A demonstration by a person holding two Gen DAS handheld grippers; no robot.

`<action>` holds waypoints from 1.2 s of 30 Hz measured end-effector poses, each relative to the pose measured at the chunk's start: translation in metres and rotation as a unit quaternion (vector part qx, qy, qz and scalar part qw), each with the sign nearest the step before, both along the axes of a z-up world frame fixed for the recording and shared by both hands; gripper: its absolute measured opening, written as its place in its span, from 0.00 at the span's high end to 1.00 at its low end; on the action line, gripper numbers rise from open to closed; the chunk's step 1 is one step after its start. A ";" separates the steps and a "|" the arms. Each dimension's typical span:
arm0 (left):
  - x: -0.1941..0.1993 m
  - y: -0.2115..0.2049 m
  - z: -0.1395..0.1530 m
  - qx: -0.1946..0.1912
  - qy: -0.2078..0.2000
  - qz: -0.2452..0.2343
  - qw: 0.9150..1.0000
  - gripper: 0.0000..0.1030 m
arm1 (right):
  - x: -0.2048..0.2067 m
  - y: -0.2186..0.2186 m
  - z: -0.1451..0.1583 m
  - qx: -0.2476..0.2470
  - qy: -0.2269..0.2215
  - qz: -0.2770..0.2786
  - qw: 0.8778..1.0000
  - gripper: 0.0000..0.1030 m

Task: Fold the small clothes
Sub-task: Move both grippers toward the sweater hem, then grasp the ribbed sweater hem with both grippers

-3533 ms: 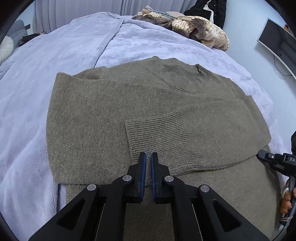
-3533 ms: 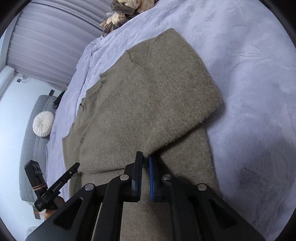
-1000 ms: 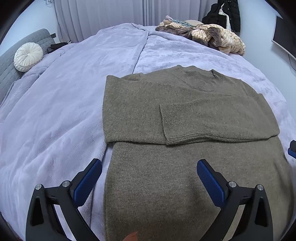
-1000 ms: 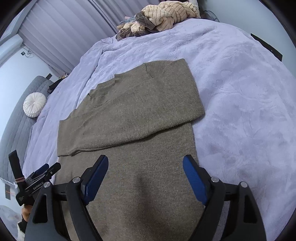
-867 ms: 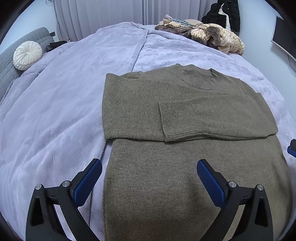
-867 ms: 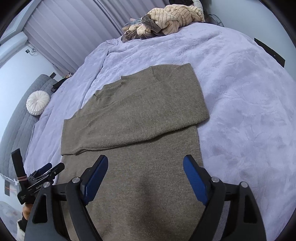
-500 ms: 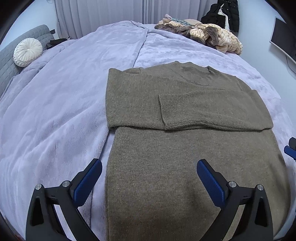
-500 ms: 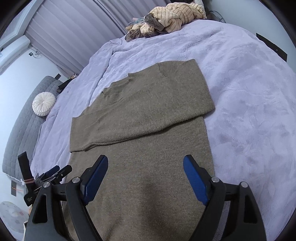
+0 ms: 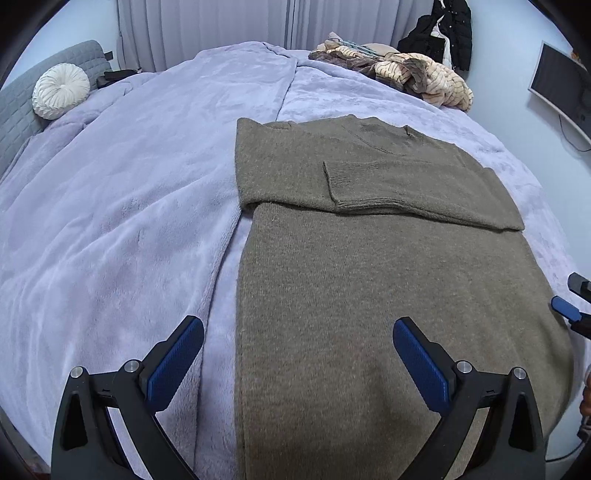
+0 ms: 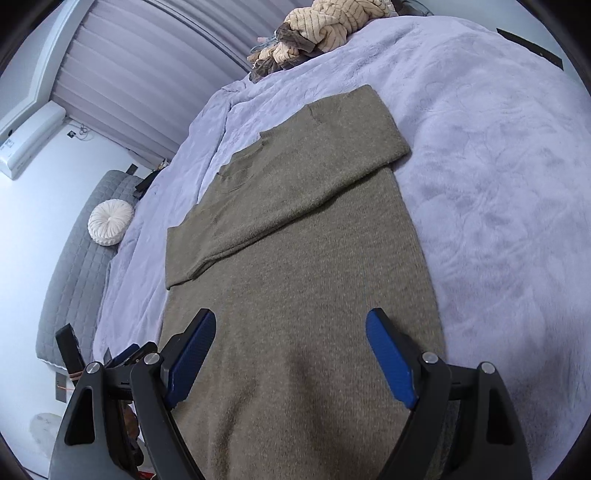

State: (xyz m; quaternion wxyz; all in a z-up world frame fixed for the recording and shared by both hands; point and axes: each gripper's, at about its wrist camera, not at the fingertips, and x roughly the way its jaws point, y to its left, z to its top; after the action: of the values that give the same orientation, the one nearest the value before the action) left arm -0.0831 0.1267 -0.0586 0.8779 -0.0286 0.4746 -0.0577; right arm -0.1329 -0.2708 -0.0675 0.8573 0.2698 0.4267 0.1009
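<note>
An olive-brown knitted sweater [image 9: 369,280] lies flat on the lilac bed cover [image 9: 122,221], both sleeves folded across its chest, ribbed cuff [image 9: 354,177] on top. My left gripper [image 9: 297,350] hangs open over the sweater's lower left edge, nothing between its blue pads. In the right wrist view the same sweater [image 10: 303,258] runs away from me. My right gripper [image 10: 291,347] is open above its lower part, empty. The right gripper's tip [image 9: 569,310] shows at the left wrist view's right edge; the left gripper [image 10: 129,358] shows at lower left of the right wrist view.
A heap of tan and brown clothes [image 9: 406,74] lies at the bed's far end. A round white cushion [image 9: 61,90] rests on a grey quilted bench [image 10: 81,266] at the left. A dark coat [image 9: 447,33] and a monitor [image 9: 561,88] stand by the right wall.
Both grippers have drawn back toward the sweater's hem, so more of its lower body fills the views. The left one has slid leftward. Both stay open; earlier they were shut on the sleeve.
</note>
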 end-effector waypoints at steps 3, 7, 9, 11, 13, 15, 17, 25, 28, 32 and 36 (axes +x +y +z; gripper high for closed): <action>-0.016 0.015 -0.001 -0.031 0.002 -0.012 0.999 0.00 | -0.018 -0.009 0.002 0.005 -0.011 -0.002 1.000 0.17; -0.045 0.033 -0.010 -0.068 0.026 -0.040 0.997 0.00 | -0.047 -0.026 -0.001 0.011 -0.020 -0.010 1.000 0.16; -0.057 0.037 -0.013 -0.086 0.039 -0.053 0.994 0.00 | -0.063 -0.036 -0.003 0.020 -0.022 -0.008 1.000 0.16; -0.070 0.040 -0.016 -0.103 0.052 -0.067 0.991 0.00 | -0.076 -0.040 -0.004 0.027 -0.023 -0.002 0.999 0.16; -0.079 0.040 -0.017 -0.118 0.063 -0.080 0.988 0.00 | -0.089 -0.042 -0.003 0.027 -0.023 0.006 0.999 0.16; -0.086 0.039 -0.017 -0.128 0.071 -0.094 0.985 0.00 | -0.100 -0.043 -0.004 0.021 -0.020 0.006 1.000 0.16; -0.091 0.036 -0.019 -0.141 0.077 -0.103 0.982 0.00 | -0.109 -0.047 -0.008 0.034 -0.013 0.007 0.999 0.17; -0.106 0.012 -0.029 -0.157 0.104 -0.141 0.972 0.00 | -0.124 -0.016 -0.040 0.125 0.006 0.089 0.988 0.16; -0.107 0.009 -0.031 -0.163 0.104 -0.135 0.972 0.00 | -0.121 0.000 -0.044 0.157 0.000 0.122 0.980 0.16; -0.112 0.012 -0.027 -0.209 0.106 -0.139 0.962 0.00 | -0.121 0.013 -0.043 0.180 -0.014 0.147 0.972 0.16; -0.113 0.011 -0.030 -0.224 0.117 -0.146 0.956 0.00 | -0.122 0.009 -0.049 0.206 -0.012 0.140 0.968 0.16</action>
State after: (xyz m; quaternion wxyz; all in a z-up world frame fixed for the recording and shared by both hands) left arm -0.1963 0.1378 -0.0888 0.7692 -0.1619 0.5479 -0.2863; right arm -0.2549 -0.2619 -0.1163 0.7657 0.3771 0.4198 0.3085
